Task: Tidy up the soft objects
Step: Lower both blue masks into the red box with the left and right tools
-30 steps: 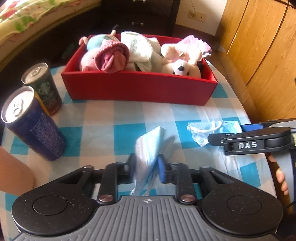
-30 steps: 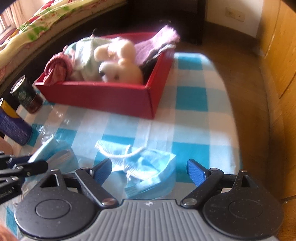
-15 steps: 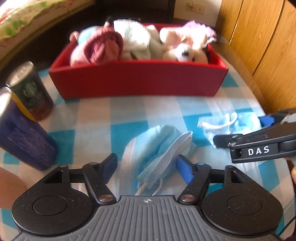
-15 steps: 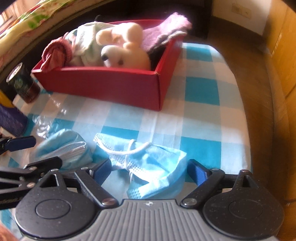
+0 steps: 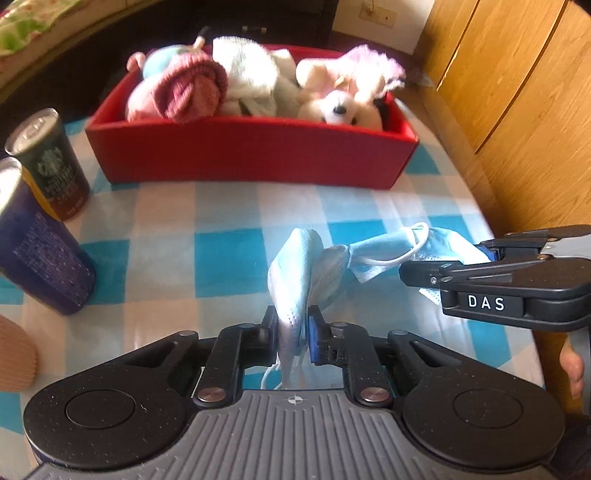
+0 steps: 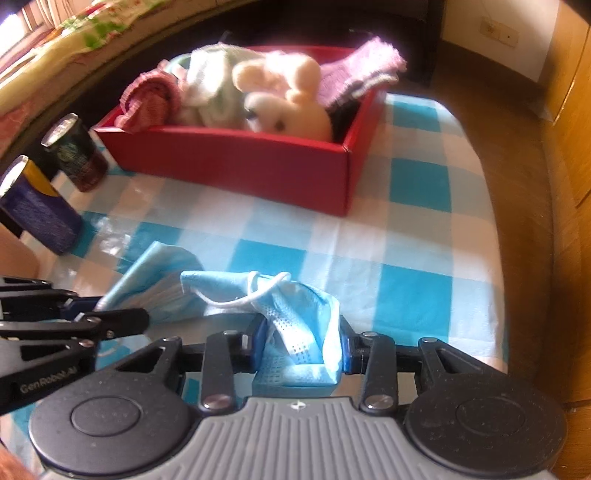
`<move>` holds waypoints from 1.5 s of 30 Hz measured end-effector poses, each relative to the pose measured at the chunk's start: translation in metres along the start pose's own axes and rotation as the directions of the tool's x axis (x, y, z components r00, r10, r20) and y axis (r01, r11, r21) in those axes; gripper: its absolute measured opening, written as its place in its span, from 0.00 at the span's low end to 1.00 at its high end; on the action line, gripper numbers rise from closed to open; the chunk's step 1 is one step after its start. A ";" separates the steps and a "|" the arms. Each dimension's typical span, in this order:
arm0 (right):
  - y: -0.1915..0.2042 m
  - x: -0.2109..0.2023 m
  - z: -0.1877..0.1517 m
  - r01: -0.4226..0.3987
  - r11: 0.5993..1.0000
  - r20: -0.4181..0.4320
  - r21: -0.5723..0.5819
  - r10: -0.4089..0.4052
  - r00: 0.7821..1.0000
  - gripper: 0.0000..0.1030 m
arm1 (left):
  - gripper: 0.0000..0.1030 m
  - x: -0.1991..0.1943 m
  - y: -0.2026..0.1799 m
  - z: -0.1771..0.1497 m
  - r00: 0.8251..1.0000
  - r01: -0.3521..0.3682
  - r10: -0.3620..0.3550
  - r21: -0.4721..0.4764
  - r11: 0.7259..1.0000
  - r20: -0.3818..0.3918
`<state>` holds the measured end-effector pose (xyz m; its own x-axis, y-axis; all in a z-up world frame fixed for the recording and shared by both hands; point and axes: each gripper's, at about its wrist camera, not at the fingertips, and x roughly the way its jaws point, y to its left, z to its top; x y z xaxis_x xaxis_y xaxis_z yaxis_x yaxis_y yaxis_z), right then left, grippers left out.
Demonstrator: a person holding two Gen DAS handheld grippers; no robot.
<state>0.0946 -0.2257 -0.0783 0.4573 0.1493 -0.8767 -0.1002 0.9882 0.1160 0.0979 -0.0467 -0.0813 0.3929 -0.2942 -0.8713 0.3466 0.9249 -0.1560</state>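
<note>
Two masks are being gripped: left gripper (image 5: 291,328) clamped on the folded mask (image 5: 295,273), right gripper (image 6: 301,347) closing on the crumpled mask (image 6: 299,317). Pick-up step judged; both are next to be lifted and carried forward to the red box (image 5: 251,158) ahead.

Two drink cans are standing at the table's left edge, near the red box's left end: a dark green can (image 5: 51,162) behind, a blue-purple can (image 5: 35,240) in front, just beside each other. A blue-and-white checked tablecloth (image 5: 229,221) is covering the table. A ribbed, peach-coloured object (image 5: 16,354) is showing at the left edge, cut off. A wooden cabinet (image 5: 517,92) is standing on the right; a wall socket (image 5: 376,14) is sitting behind.
</note>
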 end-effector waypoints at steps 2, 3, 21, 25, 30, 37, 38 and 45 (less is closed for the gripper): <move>0.001 -0.008 0.003 -0.009 1.000 0.031 0.006 0.009 0.999 0.14 | 0.13 -0.007 0.002 0.004 1.000 0.018 -0.017 -0.021 1.000 0.020; 0.000 -0.011 0.004 -0.019 1.000 0.043 0.012 0.019 0.999 0.13 | 0.13 -0.011 0.004 0.006 0.999 0.025 -0.024 -0.035 0.999 0.033; -0.008 -0.052 0.061 -0.109 0.986 0.272 0.123 0.072 0.959 0.13 | 0.13 -0.048 0.010 0.071 0.975 0.030 -0.014 -0.071 0.997 0.223; -0.014 -0.052 0.070 -0.104 0.985 0.294 0.139 0.060 0.954 0.13 | 0.13 -0.040 0.007 0.084 0.973 0.040 -0.023 -0.069 0.997 0.230; -0.020 -0.048 0.085 -0.103 0.984 0.308 0.146 0.054 0.950 0.13 | 0.13 -0.029 0.003 0.101 0.967 0.034 -0.023 -0.040 0.999 0.254; -0.021 -0.032 0.113 -0.094 0.986 0.342 0.137 0.042 0.939 0.13 | 0.13 -0.007 0.003 0.134 0.962 0.001 0.011 -0.041 0.999 0.272; -0.021 -0.028 0.117 -0.087 0.987 0.341 0.135 0.036 0.939 0.13 | 0.13 -0.003 0.004 0.138 0.962 -0.012 0.023 -0.042 0.999 0.272; -0.030 0.002 0.140 -0.041 0.989 0.330 0.145 -0.009 0.944 0.13 | 0.13 0.024 0.015 0.152 0.964 -0.043 0.059 -0.069 0.997 0.258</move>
<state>0.2222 -0.2499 -0.0180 0.7240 0.1432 -0.6748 0.0105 0.9758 0.2184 0.2420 -0.0764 -0.0333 0.6195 -0.2911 -0.7291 0.2700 0.9511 -0.1504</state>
